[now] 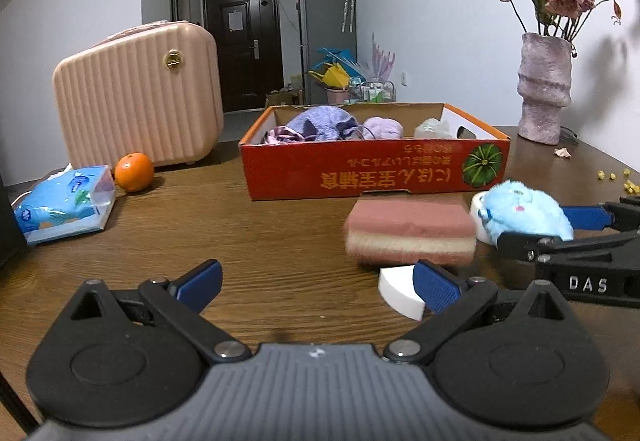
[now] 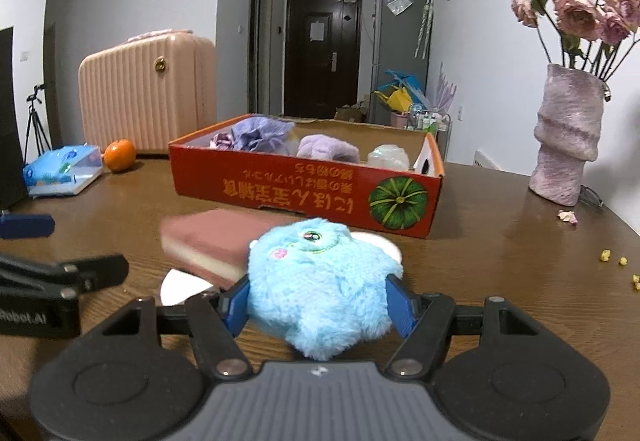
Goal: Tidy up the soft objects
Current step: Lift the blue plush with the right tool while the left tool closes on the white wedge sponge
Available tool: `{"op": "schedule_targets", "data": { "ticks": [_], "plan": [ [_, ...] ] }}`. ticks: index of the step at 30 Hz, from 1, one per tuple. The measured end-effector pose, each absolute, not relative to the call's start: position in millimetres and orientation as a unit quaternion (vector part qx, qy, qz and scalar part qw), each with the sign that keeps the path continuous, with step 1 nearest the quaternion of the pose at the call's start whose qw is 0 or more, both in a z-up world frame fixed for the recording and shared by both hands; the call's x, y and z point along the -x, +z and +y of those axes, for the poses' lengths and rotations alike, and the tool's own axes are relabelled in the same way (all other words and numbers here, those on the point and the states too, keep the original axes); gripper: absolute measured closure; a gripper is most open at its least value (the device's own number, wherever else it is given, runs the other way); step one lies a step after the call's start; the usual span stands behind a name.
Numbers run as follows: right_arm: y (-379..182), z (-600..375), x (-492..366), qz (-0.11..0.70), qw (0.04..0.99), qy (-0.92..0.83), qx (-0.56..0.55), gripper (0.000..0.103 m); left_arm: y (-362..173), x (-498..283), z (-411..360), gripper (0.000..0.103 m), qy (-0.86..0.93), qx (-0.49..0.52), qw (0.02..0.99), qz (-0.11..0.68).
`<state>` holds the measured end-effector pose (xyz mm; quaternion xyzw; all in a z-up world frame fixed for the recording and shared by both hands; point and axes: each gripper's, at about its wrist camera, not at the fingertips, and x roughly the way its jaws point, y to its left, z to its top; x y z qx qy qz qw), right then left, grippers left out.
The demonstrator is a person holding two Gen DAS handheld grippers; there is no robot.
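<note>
Gripping a fluffy blue plush toy (image 2: 320, 289) between its two blue pads, the right gripper (image 2: 320, 307) has its jaws about half open, pressed into the toy's sides above the brown wooden table (image 2: 500, 281). The left gripper (image 1: 318, 287) stands wide open with nothing between its fingers; its right pad lies just in front of a white foam piece (image 1: 394, 287). Directly behind that piece sits a pink and cream sponge block (image 1: 410, 235), close to the front wall of a red cardboard box (image 1: 360, 173) printed with a green pumpkin. Inside the box lie purple cloth items (image 1: 320, 127) and a pale, translucent bundle (image 1: 434, 129). Farther left stand a pink ribbed suitcase (image 1: 140, 97), an orange (image 1: 134, 172) and a blue tissue pack (image 1: 64, 203). At the right, a pinkish vase (image 2: 568, 137) holds dried roses.
</note>
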<state>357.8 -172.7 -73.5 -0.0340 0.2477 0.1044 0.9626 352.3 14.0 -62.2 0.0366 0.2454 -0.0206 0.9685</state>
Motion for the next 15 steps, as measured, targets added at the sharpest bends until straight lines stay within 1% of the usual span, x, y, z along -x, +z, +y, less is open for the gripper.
{"op": "schedule_targets", "data": {
  "ticks": [15],
  "plan": [
    [-67,-197,-353,0.233,0.968,0.093,0.021,0.036,-72,-365,-16,0.000,-0.042,-0.052,0.960,0.273]
  ]
}}
